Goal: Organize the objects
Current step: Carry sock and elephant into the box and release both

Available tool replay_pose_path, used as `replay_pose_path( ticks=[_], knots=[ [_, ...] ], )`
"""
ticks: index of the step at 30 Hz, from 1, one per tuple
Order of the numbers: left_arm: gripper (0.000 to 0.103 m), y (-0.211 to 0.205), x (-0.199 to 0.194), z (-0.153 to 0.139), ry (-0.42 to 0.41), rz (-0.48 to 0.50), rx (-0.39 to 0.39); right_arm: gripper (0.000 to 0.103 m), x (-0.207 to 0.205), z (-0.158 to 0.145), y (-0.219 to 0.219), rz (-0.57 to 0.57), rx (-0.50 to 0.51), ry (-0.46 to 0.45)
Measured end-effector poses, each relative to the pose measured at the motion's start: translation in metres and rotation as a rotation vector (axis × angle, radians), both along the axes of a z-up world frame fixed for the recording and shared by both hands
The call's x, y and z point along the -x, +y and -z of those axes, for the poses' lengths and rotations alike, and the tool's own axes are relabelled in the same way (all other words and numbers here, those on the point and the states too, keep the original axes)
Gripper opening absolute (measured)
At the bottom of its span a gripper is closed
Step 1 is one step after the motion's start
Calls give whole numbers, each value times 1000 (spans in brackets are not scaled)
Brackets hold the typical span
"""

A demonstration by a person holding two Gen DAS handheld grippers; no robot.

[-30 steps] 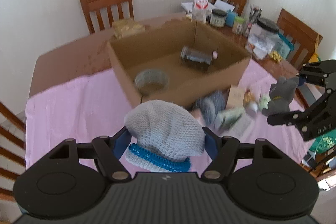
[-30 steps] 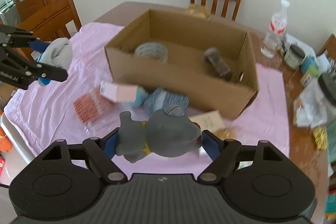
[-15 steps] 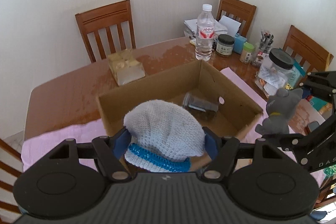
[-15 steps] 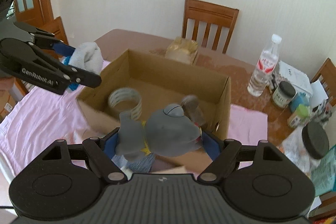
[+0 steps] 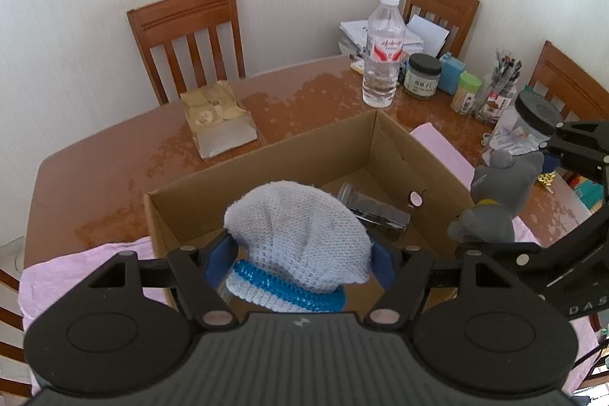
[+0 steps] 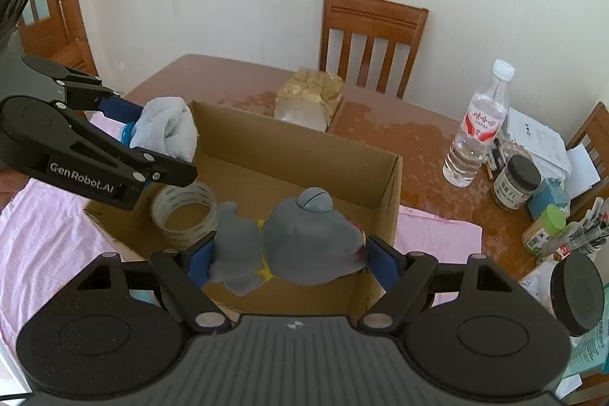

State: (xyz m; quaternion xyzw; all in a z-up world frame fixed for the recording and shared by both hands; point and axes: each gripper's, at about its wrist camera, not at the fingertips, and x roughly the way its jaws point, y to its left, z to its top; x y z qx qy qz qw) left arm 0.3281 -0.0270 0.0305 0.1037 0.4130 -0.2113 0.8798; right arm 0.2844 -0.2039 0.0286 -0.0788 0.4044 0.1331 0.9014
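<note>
Both cameras ride on the grippers and look forward and steeply down along the fingers, close above the box. The left wrist view faces the far wall and right corner, with the right gripper at its right edge. The right wrist view sits at the box's other end and shows the left gripper on its left. Both share the box, the bottle and the far chair.

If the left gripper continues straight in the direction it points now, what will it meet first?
Probably the floor of the cardboard box, near the jar lying inside. The left gripper holds a knitted hat; depth is unclear.
</note>
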Motion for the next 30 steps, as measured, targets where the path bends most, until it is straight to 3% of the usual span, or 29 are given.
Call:
replay_pose_path(
  ticks=[1, 4, 5, 12, 16, 30],
  knots=[
    [72, -2, -3, 3, 8, 0, -2, 85, -2, 2, -1, 1, -5, 6],
    [72, -10, -12, 14, 29, 0, -9, 102, -4, 8, -7, 21, -32, 19],
    [72, -13, -14, 18, 36, 3, -13, 103, -2, 8, -9, 26, -45, 15],
    [73, -31, -29, 35, 64, 12, -34, 103, 11, 11, -23, 41, -50, 9],
    [94, -36, -34, 36, 48, -15, -37, 103, 18, 13, -33, 65, -47, 10],
    [94, -21, -2, 26, -3, -35, -61, 103, 42, 35, -47, 134, -56, 55]
  ],
)
